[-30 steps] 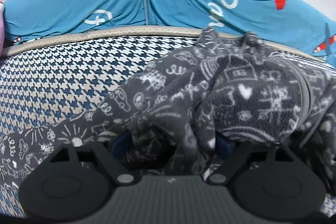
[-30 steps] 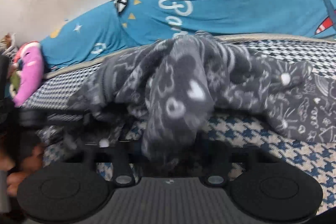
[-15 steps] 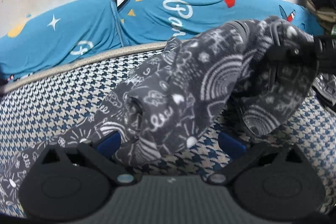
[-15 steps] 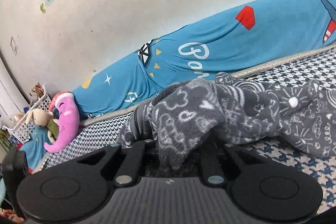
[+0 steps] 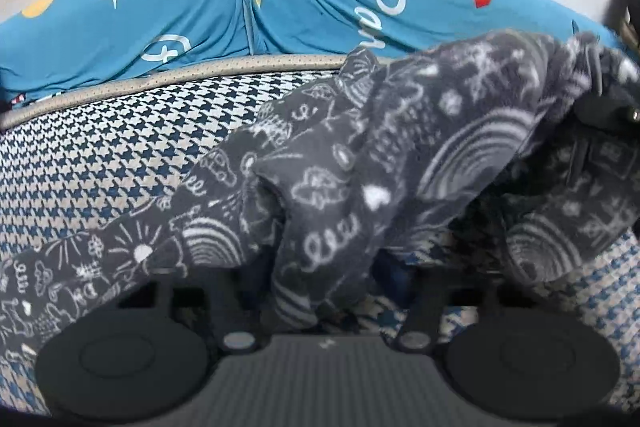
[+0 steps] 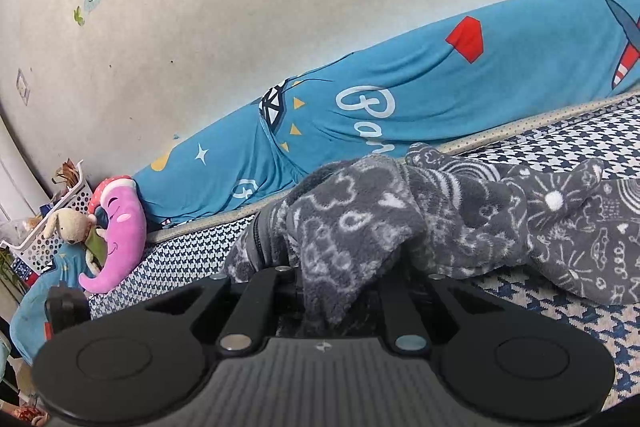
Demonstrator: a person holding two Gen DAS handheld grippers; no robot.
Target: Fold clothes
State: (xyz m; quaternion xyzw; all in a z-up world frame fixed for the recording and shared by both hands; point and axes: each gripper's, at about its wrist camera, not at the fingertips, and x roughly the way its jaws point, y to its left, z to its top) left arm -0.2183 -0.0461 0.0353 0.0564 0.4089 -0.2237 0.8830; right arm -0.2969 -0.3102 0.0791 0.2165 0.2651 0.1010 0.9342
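A grey fleece garment (image 5: 400,163) printed with white doodles lies bunched on the houndstooth mattress (image 5: 120,147). In the left wrist view a hanging fold of it sits between the fingers of my left gripper (image 5: 328,275), which have drawn in on it; only one blue pad (image 5: 396,267) shows. My right gripper (image 6: 340,291) is shut on another bunch of the garment (image 6: 360,227) and holds it off the mattress. It also appears at the right edge as a black right gripper (image 5: 604,111) with fabric draped from it.
A long blue printed cushion (image 6: 400,99) runs along the pale wall behind the mattress (image 6: 580,135). At the left end of the bed sit a pink plush (image 6: 120,227), a beige plush dog (image 6: 72,223) and a white perforated basket (image 6: 44,239).
The right gripper has lifted its bunch of fleece up from the mattress. The left gripper's fingers, wide apart half a second ago, have closed in on a hanging fold.
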